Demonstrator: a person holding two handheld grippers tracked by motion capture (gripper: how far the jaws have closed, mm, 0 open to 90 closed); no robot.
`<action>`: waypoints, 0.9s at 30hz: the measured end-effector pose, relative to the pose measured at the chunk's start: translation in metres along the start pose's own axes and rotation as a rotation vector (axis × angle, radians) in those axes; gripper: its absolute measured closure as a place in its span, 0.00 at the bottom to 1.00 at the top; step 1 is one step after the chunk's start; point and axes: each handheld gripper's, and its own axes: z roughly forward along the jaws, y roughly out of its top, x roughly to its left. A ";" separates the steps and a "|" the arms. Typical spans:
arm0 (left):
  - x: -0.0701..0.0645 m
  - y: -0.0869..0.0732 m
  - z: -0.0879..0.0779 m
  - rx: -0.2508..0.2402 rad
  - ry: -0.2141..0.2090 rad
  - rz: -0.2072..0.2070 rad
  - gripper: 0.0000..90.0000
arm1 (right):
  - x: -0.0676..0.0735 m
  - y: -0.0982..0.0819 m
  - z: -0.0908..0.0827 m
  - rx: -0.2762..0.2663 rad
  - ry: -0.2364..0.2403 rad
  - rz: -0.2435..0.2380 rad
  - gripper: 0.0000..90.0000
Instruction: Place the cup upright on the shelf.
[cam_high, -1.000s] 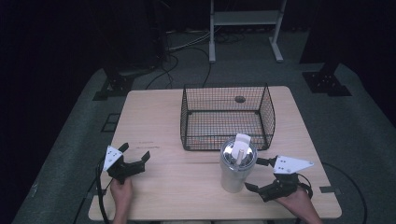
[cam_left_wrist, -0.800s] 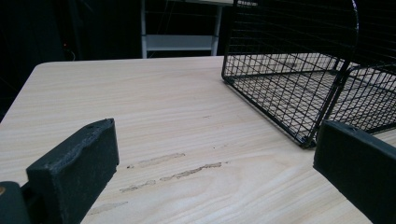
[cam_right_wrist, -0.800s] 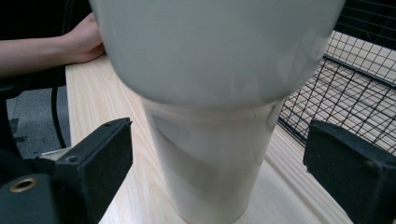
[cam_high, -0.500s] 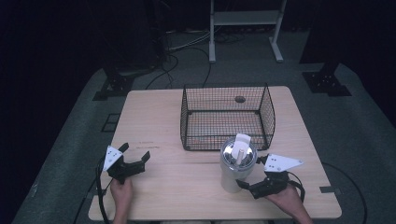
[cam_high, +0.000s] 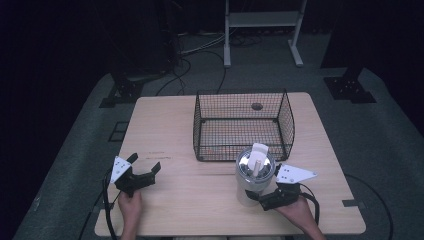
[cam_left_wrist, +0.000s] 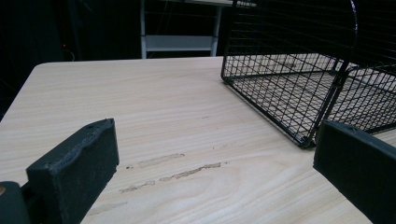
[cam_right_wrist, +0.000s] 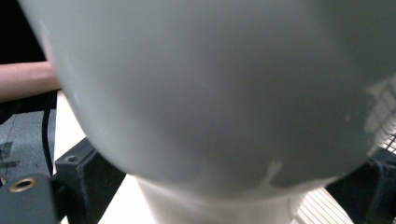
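A white, rounded container (cam_high: 254, 175) with a shiny lid and a white upright piece on top stands on the wooden table (cam_high: 200, 200), just in front of a black wire basket (cam_high: 286, 120). My right gripper (cam_high: 261, 199) reaches its base from the right. In the right gripper view the container's body (cam_right_wrist: 210, 84) looms close, and the open jaws stand on either side of its narrower foot without visibly touching it. My left gripper (cam_high: 145, 164) rests open near the table's front left, with bare wood between its jaws (cam_left_wrist: 215, 154).
The wire basket (cam_left_wrist: 289, 79) looks empty and lies to the right in the left gripper view. A dark round spot (cam_high: 257, 106) sits in the tabletop behind it. Cables and metal stand legs (cam_high: 227, 55) cover the floor beyond the table.
My right gripper has slid left toward the container, so its jaws now flank the base. The left gripper and the container have not moved.
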 end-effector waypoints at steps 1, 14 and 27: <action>0.000 0.000 0.000 0.000 0.000 0.000 0.00 | 0.000 0.000 0.001 -0.004 0.001 0.001 0.08; 0.000 0.000 0.000 0.000 -0.001 0.001 0.00 | 0.001 0.001 0.006 -0.026 -0.001 -0.008 0.09; 0.000 0.000 0.000 -0.001 -0.001 -0.001 0.00 | -0.005 0.010 0.007 0.010 0.037 -0.009 0.10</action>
